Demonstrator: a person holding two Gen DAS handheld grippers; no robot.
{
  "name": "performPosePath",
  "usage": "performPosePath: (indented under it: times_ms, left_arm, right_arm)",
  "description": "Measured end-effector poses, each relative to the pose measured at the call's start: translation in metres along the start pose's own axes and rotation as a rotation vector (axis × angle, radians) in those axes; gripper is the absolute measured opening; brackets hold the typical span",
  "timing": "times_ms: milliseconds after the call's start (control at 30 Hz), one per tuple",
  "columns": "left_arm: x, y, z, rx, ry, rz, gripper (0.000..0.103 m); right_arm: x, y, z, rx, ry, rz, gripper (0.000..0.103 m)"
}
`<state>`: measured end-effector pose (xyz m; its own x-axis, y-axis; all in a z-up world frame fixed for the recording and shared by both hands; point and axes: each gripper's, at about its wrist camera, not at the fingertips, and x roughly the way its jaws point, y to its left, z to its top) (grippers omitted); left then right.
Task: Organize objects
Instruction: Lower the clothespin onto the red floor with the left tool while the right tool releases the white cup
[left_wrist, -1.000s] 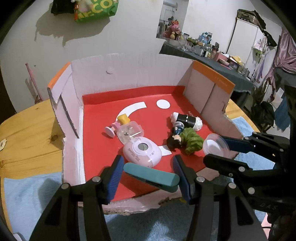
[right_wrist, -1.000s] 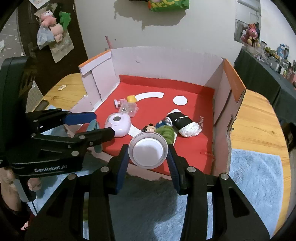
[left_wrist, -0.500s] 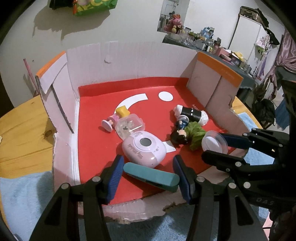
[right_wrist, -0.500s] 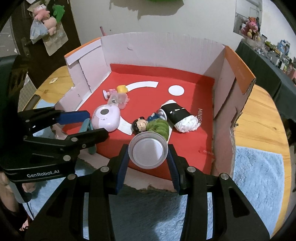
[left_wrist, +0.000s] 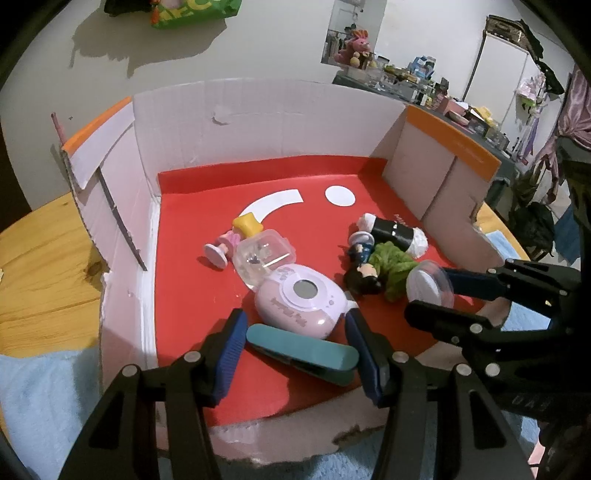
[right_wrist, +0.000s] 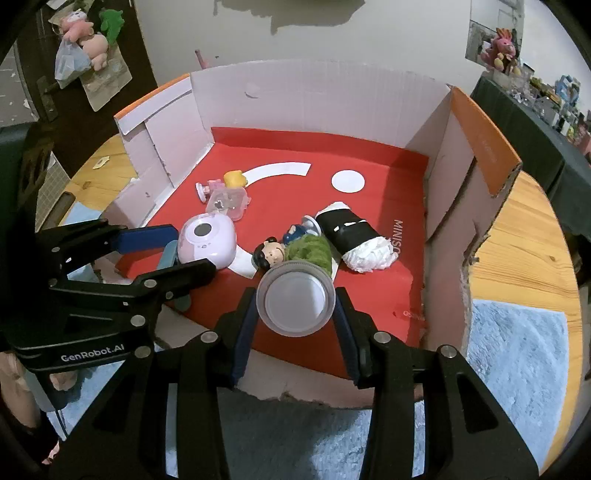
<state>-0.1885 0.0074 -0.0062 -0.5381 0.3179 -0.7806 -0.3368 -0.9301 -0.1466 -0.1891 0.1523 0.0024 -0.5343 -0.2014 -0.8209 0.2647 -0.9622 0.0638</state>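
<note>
**Both hands full over the red box, about to drop stuff in**

So I've got a gripper in each hand, both pointed down at the box (left_wrist: 266, 122) sitting on the table (left_wrist: 40, 258); it's a cut-down cardboard thing with a red floor and a low torn front edge, which is why I'm coming in from the front instead of over the tall walls.

Left gripper (left_wrist: 295, 350) is clamped on a teal clip (left_wrist: 301, 354), held crosswise between the pads so it can't swing; it's hanging just over the front of the red floor, right beside the pink gadget (left_wrist: 301, 302); I can't tell if the two are touching.

Right gripper (right_wrist: 295, 306) is clenched on a little round jar (right_wrist: 295, 302), lid facing the camera, pads on its sides; it's just in front of the doll (right_wrist: 295, 251) with the green skirt, low over the floor; whether it's resting on anything I can't say from here.

Already lying in the box: a clear case (left_wrist: 264, 254), a small yellow-haired figure (left_wrist: 232, 240) behind it, and a black-and-white roll (right_wrist: 354, 236) over on the right.

My guess is both pieces go down in the free red strip at the front; the middle's crowded, so letting go too early could knock the doll or the gadget.
</note>
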Motion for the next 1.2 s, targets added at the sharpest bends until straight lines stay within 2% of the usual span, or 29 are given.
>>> performPosePath:
  times_ms: [200,1000,1200]
  left_arm:
    - [0.0021,0.0014,0.0007,-0.009,-0.011,-0.003,0.058]
    - [0.0030,0.0027,-0.0009,-0.019,-0.008,-0.007,0.058]
    - [-0.0003,0.0034,-0.0002,-0.026,-0.024,-0.001,0.065]
  right_arm:
    - [0.0080,-0.0019,-0.0021,-0.005,0.000,-0.033,0.039]
    - [0.0052,-0.0013,-0.0024,-0.001,-0.009,-0.009,0.040]
    - [0.0028,-0.0007,-0.0033,-0.003,-0.017,-0.004,0.042]
